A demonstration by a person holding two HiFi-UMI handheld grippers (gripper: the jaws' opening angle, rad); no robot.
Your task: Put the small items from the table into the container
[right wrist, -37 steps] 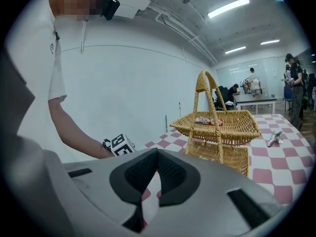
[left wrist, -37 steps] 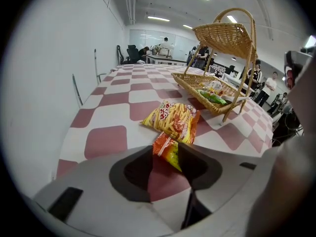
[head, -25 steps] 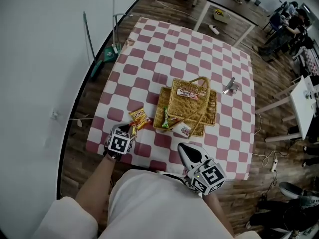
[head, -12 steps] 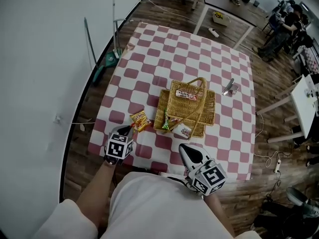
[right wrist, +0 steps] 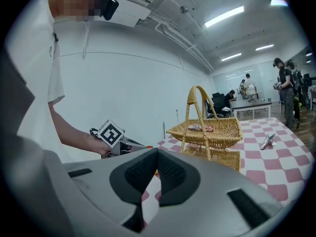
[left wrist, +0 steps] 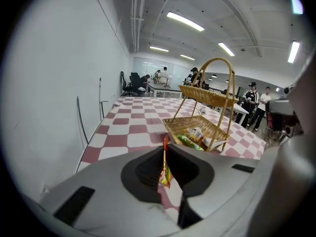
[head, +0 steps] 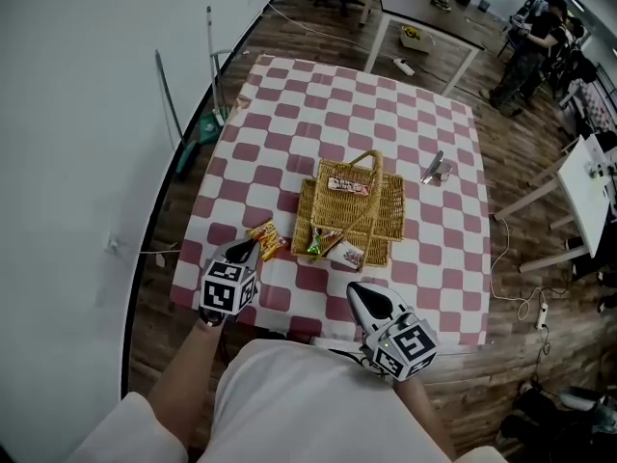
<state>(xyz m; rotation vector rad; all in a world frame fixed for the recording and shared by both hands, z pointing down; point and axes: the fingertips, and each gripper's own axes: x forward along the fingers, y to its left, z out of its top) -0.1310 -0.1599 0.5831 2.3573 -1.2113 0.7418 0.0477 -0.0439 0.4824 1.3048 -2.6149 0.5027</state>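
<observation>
Packet [left wrist: 165,172] has come up off table [head: 318,114], pinched in left gripper [head: 247,250]; right gripper [right wrist: 153,164] closed and empty, so basket [head: 302,210] is likely next.

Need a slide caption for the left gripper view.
Left gripper pinches a yellow snack packet, facing the wicker basket on the checked table.

Head view overhead; both others low (basket [head: 388,216] shared).
</observation>
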